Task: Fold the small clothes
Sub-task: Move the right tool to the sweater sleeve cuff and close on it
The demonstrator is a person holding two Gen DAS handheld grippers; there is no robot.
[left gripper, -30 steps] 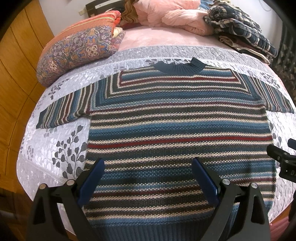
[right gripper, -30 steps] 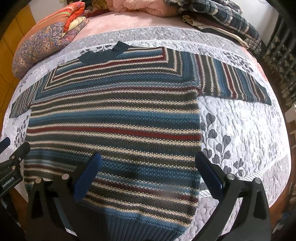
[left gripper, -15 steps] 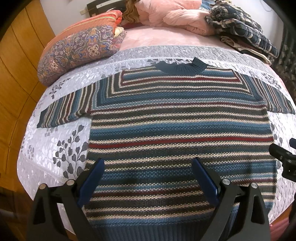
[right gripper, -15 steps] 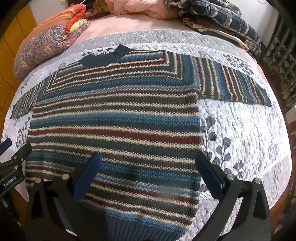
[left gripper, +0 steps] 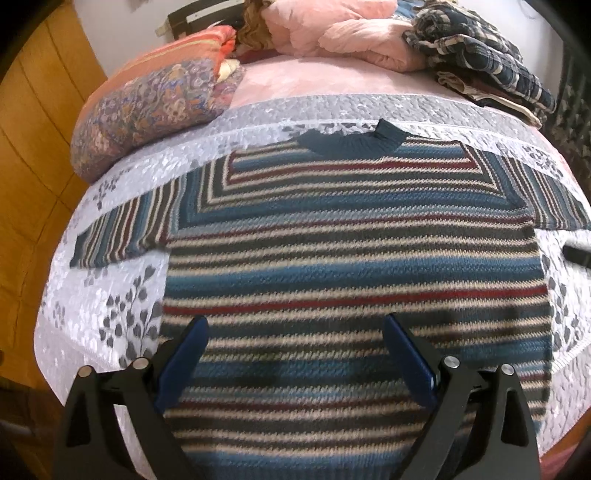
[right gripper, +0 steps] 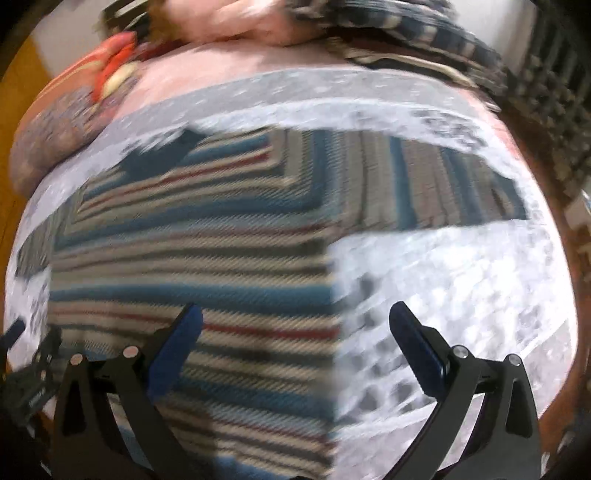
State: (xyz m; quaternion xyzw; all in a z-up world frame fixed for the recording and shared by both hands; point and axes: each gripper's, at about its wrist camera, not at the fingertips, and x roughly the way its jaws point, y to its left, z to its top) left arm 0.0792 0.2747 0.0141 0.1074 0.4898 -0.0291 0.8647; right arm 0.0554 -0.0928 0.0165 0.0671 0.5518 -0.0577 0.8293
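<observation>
A striped sweater (left gripper: 354, 266) lies flat and face up on a grey leaf-patterned bedspread (left gripper: 122, 295), filling the centre of the left wrist view, with its dark blue collar (left gripper: 351, 142) toward the top of the frame and both sleeves spread outward. The left gripper (left gripper: 293, 354) sits at the bottom centre of that view above the lower body of the sweater, its blue-padded fingers (left gripper: 181, 363) set wide apart with nothing between them. In the right wrist view, which is blurred, the right gripper (right gripper: 295, 347) is likewise spread wide and empty; its one finger lies over the sweater's (right gripper: 192, 258) body, the other over bare bedspread (right gripper: 443, 280), so the garment's side edge runs between them. The right sleeve (right gripper: 443, 188) extends toward the upper right of that frame. A patterned pillow (left gripper: 147, 110) occupies the upper left of the left wrist view, pink bedding (left gripper: 332, 29) the top centre, and plaid cloth (left gripper: 476, 59) the upper right.
</observation>
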